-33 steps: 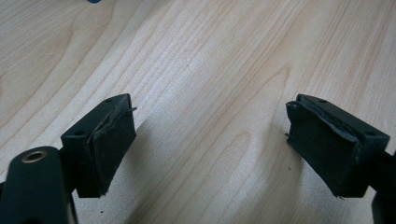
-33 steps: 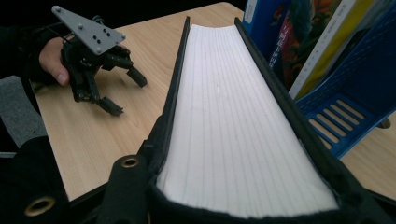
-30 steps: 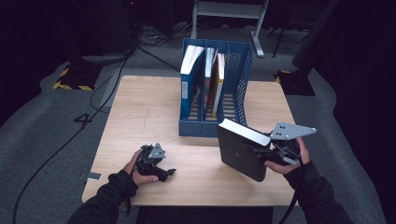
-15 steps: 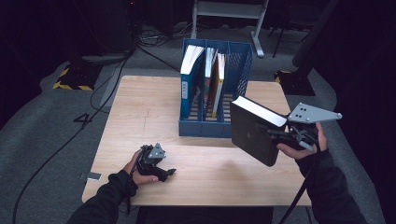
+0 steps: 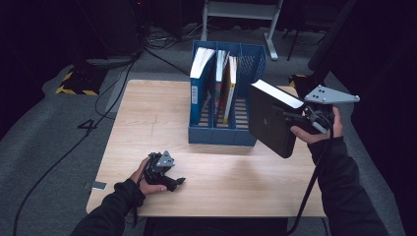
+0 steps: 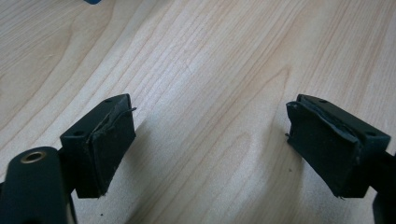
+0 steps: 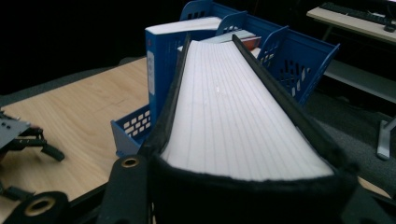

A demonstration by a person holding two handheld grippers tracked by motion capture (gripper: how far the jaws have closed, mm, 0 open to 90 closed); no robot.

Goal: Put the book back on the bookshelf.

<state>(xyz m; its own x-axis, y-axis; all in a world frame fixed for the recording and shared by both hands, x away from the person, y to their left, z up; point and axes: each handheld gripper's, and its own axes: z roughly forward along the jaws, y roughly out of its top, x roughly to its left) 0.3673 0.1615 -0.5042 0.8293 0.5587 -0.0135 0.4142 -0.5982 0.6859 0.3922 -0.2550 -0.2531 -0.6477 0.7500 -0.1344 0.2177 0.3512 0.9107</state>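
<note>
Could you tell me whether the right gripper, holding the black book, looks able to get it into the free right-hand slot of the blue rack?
Probably yes: the right gripper holds the black book in the air beside the rack, whose rightmost slot looks open from above.

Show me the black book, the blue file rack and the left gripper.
black book [image 5: 269, 123], high view, on its black front cover.
blue file rack [image 5: 223, 136], high view, on its front wall.
left gripper [image 6: 210, 149], left gripper view, between its open jaws, above the tabletop.

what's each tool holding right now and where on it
The right tool grips the black book across its thickness at one edge, covers between its jaws, lifted beside the blue file rack. The left tool rests open on the table, holding nothing.
</note>
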